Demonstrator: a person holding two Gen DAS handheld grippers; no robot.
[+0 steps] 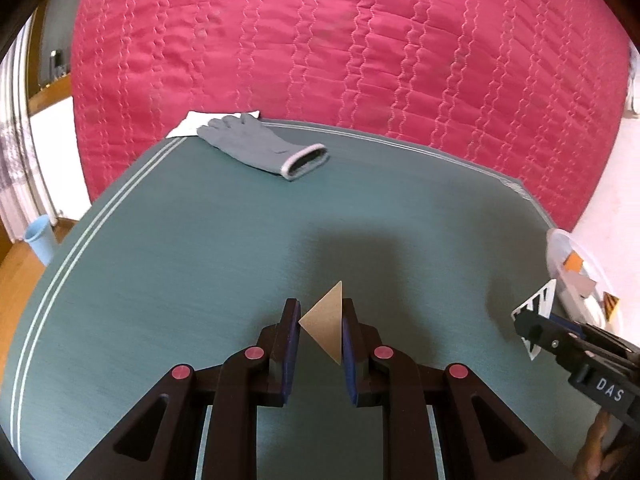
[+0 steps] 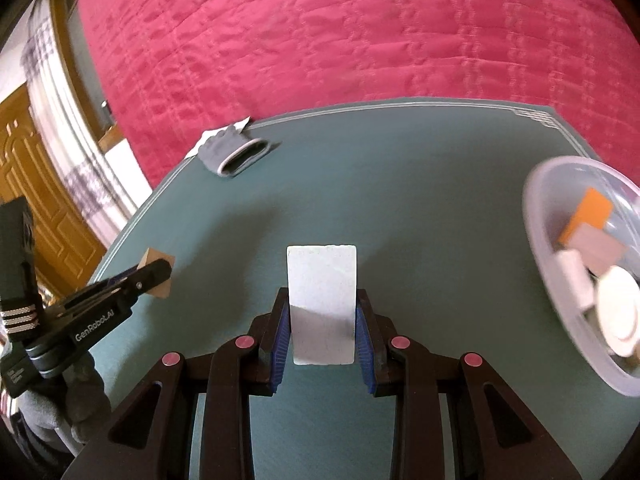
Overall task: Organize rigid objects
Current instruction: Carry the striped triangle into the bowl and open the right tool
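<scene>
With both jaws clamped, left gripper [image 1: 320, 330] on tan triangle [image 1: 325, 322], right gripper [image 2: 322, 320] on white tile [image 2: 322, 304], we swing each level toward the clear bowl [image 2: 538, 240] at frame right and release low.

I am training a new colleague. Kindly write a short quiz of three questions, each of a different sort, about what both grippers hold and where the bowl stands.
1. True or false: the left gripper is shut on a tan triangle piece.
2. Multiple choice: the right gripper holds A) an orange block, B) a white rectangular tile, C) the grey glove.
3. Fill in: the clear bowl of pieces stands on the table's ____ side.

Key: 1 true; 2 B; 3 right.
</scene>
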